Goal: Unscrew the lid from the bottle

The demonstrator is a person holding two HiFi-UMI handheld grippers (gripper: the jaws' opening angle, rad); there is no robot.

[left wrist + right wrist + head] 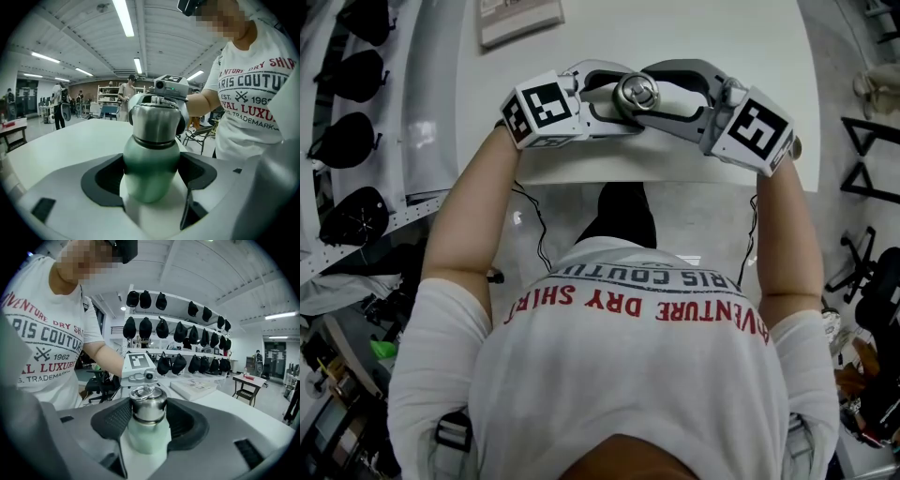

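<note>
White T-shirt [628, 375] with red print fills the 6 o'clock half of the head view, and both bare forearms reach out from it toward 12 o'clock. At their ends the left gripper [598, 101] and the right gripper [680, 98] meet head-on over the near edge of a white table [722, 37], the left coming in from 9 o'clock and the right from 3 o'clock. Between them stands the bottle [151, 173], upright on the table. The left gripper's dark pads press on both sides of its green body, so that gripper is clamped on the bottle below the shoulder. The right gripper sits higher: its ribbed pads close on either side of the steel lid [148, 409], which is on the neck and carries a small metal ring [143, 391] on top. Farther along the table, toward 11 o'clock in the head view, lies a flat box [520, 19]. Off the table at 9 o'clock, black caps [347, 141] hang on a rack [394, 220], and the right gripper view shows more rows of them behind.
</note>
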